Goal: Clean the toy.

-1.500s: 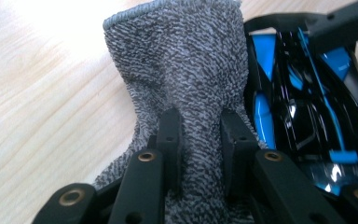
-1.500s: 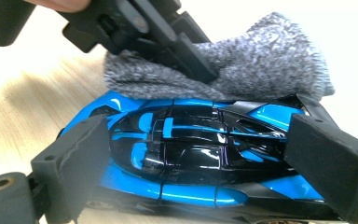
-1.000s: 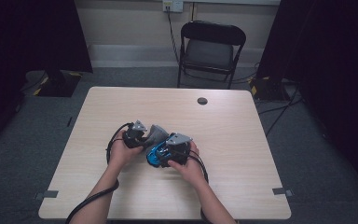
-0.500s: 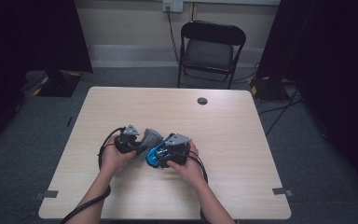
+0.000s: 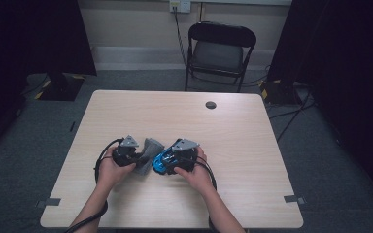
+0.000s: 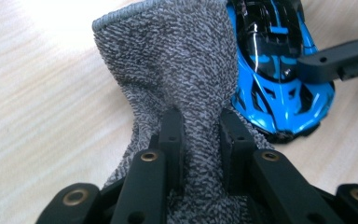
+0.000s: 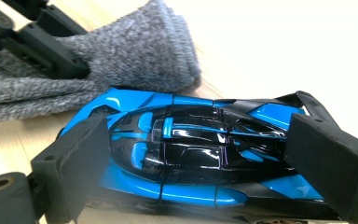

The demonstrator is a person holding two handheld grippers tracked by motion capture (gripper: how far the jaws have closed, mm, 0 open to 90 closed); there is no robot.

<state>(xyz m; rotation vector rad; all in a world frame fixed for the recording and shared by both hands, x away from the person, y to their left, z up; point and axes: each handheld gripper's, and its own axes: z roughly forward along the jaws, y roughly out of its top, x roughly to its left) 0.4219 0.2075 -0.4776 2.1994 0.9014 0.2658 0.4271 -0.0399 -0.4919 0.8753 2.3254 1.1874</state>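
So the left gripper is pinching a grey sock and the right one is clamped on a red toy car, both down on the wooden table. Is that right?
Not quite: the toy car is blue and black, not red, as the right gripper view shows. The rest holds: the left gripper pinches the grey sock, and the right gripper is clamped on the car, both on the wooden table.

- Looks like a lab or studio recording bay, not a home.
- Single bare wooden table (image 5: 252, 160) on grey carpet (image 5: 43, 145), tape marks at its corners.
- Black curtains (image 5: 29, 34) on both sides.
- Folding chair (image 5: 221, 48) against a plain wall, outlet (image 5: 180, 5) above it.
- Cables (image 5: 291, 116) loose on the floor at right.
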